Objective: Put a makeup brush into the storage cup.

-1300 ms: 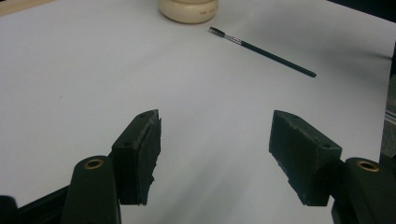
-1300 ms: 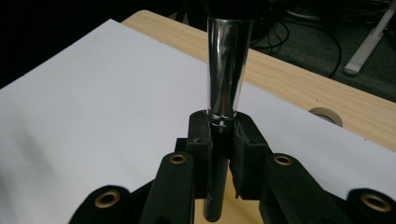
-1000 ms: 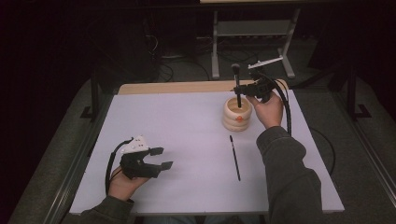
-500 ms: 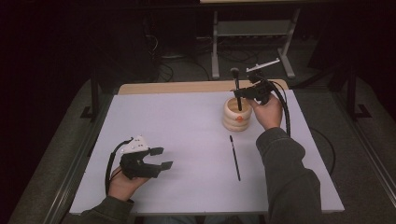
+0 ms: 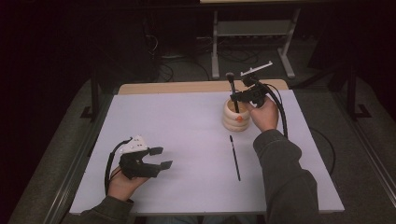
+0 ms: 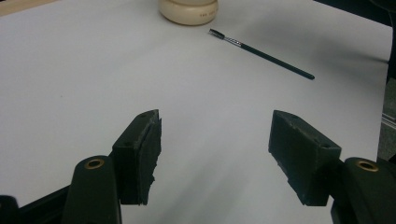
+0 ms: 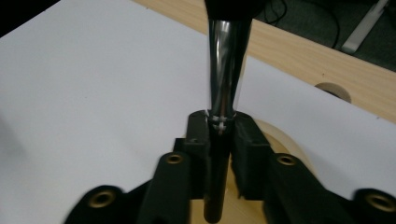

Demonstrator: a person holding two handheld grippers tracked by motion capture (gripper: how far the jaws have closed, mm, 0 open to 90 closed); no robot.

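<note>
The right tool [image 5: 235,97] is raised over the far right of the counter [image 5: 187,135], clamped on an upright brush [image 7: 224,84] standing in the wooden holder [image 5: 236,116]. Its bristle end is cut off in the right gripper view. The left tool [image 5: 159,157] rests low near the front left, jaws apart, holding nothing. A thin brush [image 5: 235,157] lies flat in front of the holder.

High view overlooks the table [image 5: 187,121]; both gripper views sit close above it.

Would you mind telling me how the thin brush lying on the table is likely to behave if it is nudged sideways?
The brush looks slim and round, so it would probably roll. It seems light, likely sliding easily on the smooth white table.
</note>
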